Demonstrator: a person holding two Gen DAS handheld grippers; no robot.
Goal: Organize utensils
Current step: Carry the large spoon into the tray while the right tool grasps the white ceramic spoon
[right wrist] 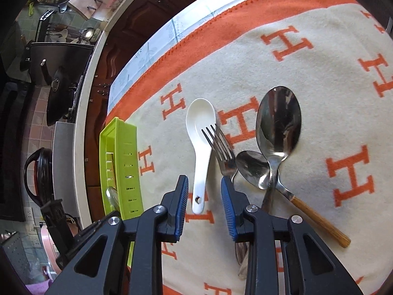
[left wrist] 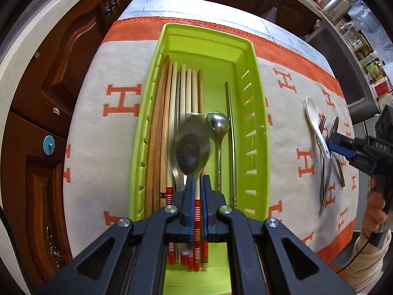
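Note:
My left gripper (left wrist: 197, 179) is over the green utensil tray (left wrist: 260, 127), with a blurred metal spoon (left wrist: 190, 145) just ahead of its fingertips. The jaws stand narrowly apart, and the spoon's handle seems to run between them. The tray holds several chopsticks (left wrist: 176, 113), a small metal spoon (left wrist: 217, 123) and a metal chopstick (left wrist: 231, 135). My right gripper (right wrist: 204, 184) is open around the handle of a white ceramic spoon (right wrist: 200, 132) lying on the cloth. Beside it lie a fork (right wrist: 221, 147), a large metal spoon (right wrist: 278, 120) and a wood-handled spoon (right wrist: 253, 167).
The table is covered with a cream and orange cloth (left wrist: 98, 127) printed with H letters. Dark wooden cabinets (left wrist: 49, 98) stand past the table's edge. The green tray shows at the left in the right wrist view (right wrist: 122, 152). Kitchen counter clutter (left wrist: 353, 24) is at the far right.

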